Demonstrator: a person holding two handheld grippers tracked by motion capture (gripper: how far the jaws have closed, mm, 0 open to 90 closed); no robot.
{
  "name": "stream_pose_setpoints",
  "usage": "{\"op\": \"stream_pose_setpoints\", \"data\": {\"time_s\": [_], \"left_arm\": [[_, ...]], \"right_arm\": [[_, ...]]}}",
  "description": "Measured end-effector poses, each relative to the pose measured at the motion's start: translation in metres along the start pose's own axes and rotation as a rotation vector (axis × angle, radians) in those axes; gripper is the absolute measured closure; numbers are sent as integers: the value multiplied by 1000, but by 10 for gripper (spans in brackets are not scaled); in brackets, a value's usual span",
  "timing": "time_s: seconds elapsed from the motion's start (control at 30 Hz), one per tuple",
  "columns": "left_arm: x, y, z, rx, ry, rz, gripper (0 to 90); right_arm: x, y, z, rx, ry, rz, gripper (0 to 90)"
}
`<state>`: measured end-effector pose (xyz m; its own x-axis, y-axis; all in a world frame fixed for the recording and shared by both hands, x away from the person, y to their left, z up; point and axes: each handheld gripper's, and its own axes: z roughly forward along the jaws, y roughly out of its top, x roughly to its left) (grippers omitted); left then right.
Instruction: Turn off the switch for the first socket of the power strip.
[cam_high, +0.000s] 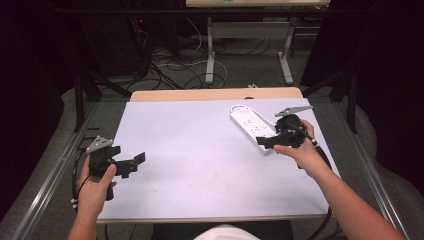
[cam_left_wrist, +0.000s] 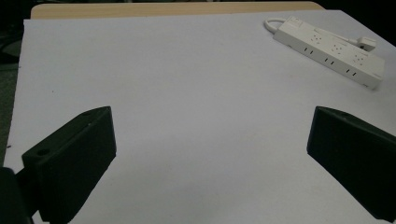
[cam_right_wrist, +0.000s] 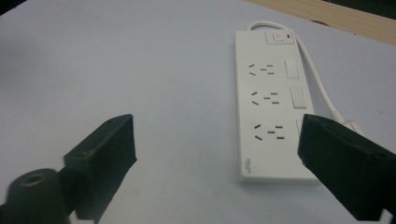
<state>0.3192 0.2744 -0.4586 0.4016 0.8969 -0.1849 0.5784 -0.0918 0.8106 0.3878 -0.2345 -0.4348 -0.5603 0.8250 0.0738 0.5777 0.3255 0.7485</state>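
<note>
White power strip (cam_right_wrist: 267, 102) | just beyond right hand-held gripper (cam_right_wrist: 217, 161) | jaws apart

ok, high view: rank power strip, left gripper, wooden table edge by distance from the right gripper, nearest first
1. power strip: white, on the right of the mat, directly at the right gripper, whose jaws are spread wide.
2. wooden table edge: bare strip past the mat's far side.
3. left gripper: across the mat at its left edge, jaws also open.
</note>
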Motion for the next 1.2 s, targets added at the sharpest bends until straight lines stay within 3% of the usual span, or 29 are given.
{"op": "stream_pose_setpoints", "data": {"time_s": [0.1, 0.2, 0.43, 0.73, 0.97, 1.2], "left_arm": [[0, 0, 0, -6, 2, -2, 12], [1, 0, -1, -6, 5, -2, 12], [1, 0, -2, -7, 4, -7, 12], [2, -1, -2, -11, 3, -10, 12], [5, -1, -4, -20, 10, -15, 12], [6, -3, -1, -13, 9, -9, 12]], "right_arm": [[4, -8, -7, -26, -26, -15, 0], [6, -16, -14, -46, -41, -17, 0], [2, -32, -30, -121, -85, 28, 0], [-19, -53, -37, -138, -98, 89, 0], [-37, -68, -46, -166, -136, 149, 0], [-55, -82, -41, -195, -175, 212, 0]]}}
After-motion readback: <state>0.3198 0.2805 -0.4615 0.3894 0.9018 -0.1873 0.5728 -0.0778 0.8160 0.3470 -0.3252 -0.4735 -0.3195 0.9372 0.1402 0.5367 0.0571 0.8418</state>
